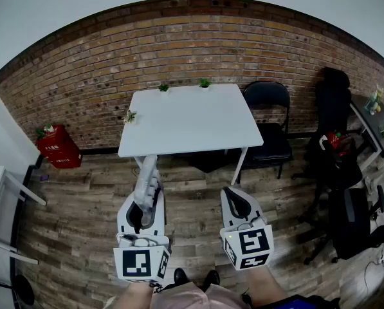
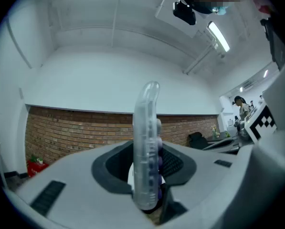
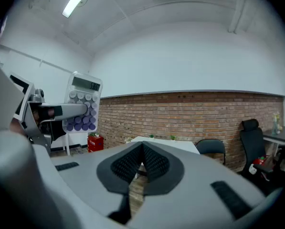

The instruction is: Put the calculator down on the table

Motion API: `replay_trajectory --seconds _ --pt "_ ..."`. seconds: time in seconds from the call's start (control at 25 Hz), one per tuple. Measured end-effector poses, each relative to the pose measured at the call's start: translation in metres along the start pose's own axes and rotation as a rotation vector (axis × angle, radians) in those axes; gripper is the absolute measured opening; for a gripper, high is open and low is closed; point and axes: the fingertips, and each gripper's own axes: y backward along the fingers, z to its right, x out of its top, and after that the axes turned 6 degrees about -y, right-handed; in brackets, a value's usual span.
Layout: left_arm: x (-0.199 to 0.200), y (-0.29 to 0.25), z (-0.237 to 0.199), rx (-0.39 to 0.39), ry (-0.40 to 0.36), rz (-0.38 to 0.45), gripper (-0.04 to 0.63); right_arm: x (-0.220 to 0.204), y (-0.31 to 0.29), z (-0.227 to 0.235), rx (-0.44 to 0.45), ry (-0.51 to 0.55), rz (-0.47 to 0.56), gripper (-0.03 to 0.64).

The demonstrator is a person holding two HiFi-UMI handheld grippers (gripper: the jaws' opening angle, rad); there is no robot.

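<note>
My left gripper [image 1: 145,196] is shut on a clear calculator [image 1: 146,182] with purple keys, held upright and edge-on over the wood floor. In the left gripper view the calculator [image 2: 147,147] stands between the two jaws. From the right gripper view the calculator [image 3: 82,105] shows its display and keys at the left. My right gripper [image 1: 237,203] is shut with nothing in it, beside the left one. The white table [image 1: 190,118] stands ahead of both grippers, against the brick wall.
Small potted plants [image 1: 204,82] sit along the table's far and left edges. A black folding chair [image 1: 269,124] stands right of the table, office chairs [image 1: 349,221] further right. A red box [image 1: 60,147] is on the floor at left.
</note>
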Motion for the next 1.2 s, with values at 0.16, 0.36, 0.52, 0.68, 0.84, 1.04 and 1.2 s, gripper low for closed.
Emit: replay_trajectory --seconds 0.16,0.36,0.52,0.68,0.84,1.04,1.2 --pt "-0.003 0.002 0.006 0.001 0.0 -0.002 0.137 -0.004 0.004 0.003 0.004 0.0 0.0 -0.002" --pt "-0.004 0.002 0.013 0.004 -0.003 -0.008 0.137 -0.007 0.006 0.008 0.01 -0.005 0.0 -0.002" --pt "-0.005 0.001 0.022 0.006 -0.002 -0.013 0.137 -0.009 0.01 0.016 0.014 -0.008 -0.004 -0.002" --pt "-0.007 -0.003 0.034 0.012 0.003 -0.02 0.137 -0.01 0.012 0.028 0.028 -0.019 -0.001 0.0" --pt "-0.008 -0.007 0.045 0.025 0.011 -0.023 0.137 -0.012 0.012 0.038 0.058 -0.029 -0.001 0.002" --pt "-0.012 -0.015 0.054 0.032 0.015 -0.028 0.137 -0.018 0.007 0.049 0.069 -0.02 -0.011 0.003" --pt "-0.021 -0.031 0.05 0.033 0.031 -0.037 0.137 -0.018 -0.009 0.056 0.057 -0.013 -0.023 0.005"
